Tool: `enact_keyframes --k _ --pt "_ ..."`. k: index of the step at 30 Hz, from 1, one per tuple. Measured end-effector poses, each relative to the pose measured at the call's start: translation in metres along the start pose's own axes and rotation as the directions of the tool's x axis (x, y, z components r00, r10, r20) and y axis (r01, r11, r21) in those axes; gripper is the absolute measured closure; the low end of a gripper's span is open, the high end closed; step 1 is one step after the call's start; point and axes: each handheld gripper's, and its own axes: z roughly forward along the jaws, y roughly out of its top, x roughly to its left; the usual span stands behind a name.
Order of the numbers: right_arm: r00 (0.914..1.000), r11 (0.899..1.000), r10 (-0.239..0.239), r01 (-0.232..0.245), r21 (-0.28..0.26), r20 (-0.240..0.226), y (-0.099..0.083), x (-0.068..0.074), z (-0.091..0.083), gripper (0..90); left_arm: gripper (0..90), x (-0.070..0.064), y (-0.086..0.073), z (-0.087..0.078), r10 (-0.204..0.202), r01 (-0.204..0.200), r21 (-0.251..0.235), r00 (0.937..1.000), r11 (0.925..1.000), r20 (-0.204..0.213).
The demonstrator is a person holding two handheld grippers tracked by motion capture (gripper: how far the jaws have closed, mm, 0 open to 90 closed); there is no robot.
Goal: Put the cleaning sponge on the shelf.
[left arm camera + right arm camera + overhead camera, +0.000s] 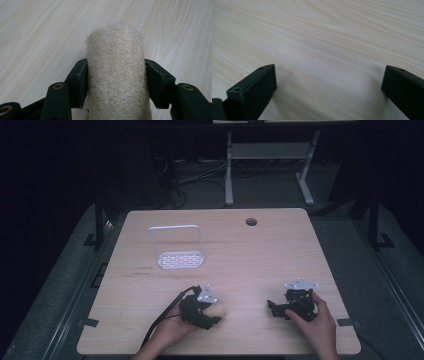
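A pale, fibrous loofah roll (pixel 116 72) lies on the wooden table, and my left gripper (pixel 116 82) is shut on it, one black jaw pressed against each side. From above, the loofah (pixel 219 310) peeks out at the tip of the left gripper (pixel 210 316) near the table's front edge. My right gripper (pixel 275 309) rests low over the table at the front right, pointing left. Its jaws (pixel 328 85) stand wide open with bare wood between them.
A white wire rack (pixel 177 249) with a slotted base stands upright at the back left of the table (pixel 260 255). A round cable hole (pixel 251 222) sits near the far edge. Dark floor and a desk frame lie beyond.
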Motion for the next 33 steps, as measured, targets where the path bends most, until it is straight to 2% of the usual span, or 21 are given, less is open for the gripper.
enact_keyframes --k 8,14,20,33 --pt "1.0000 1.000 0.000 0.000 0.000 0.000 0.000 0.000 0.000 0.0 40.9 0.006 -0.003 -0.008 -0.018 0.018 -0.010 0.9998 0.9998 0.001" --pt "1.0000 1.000 0.000 0.000 0.000 0.000 0.000 0.000 0.000 0.0 41.0 0.013 -0.008 -0.015 -0.044 0.044 -0.017 0.9989 0.9989 -0.013" --pt "1.0000 1.000 0.000 0.000 0.000 0.000 0.000 0.000 0.000 0.0 41.0 0.016 -0.012 -0.019 -0.050 0.050 -0.021 0.9985 0.9986 -0.021" --pt "1.0000 1.000 0.000 0.000 0.000 0.000 0.000 0.000 0.000 0.0 41.1 0.030 -0.023 -0.032 -0.095 0.093 -0.033 0.9937 0.9951 -0.060"
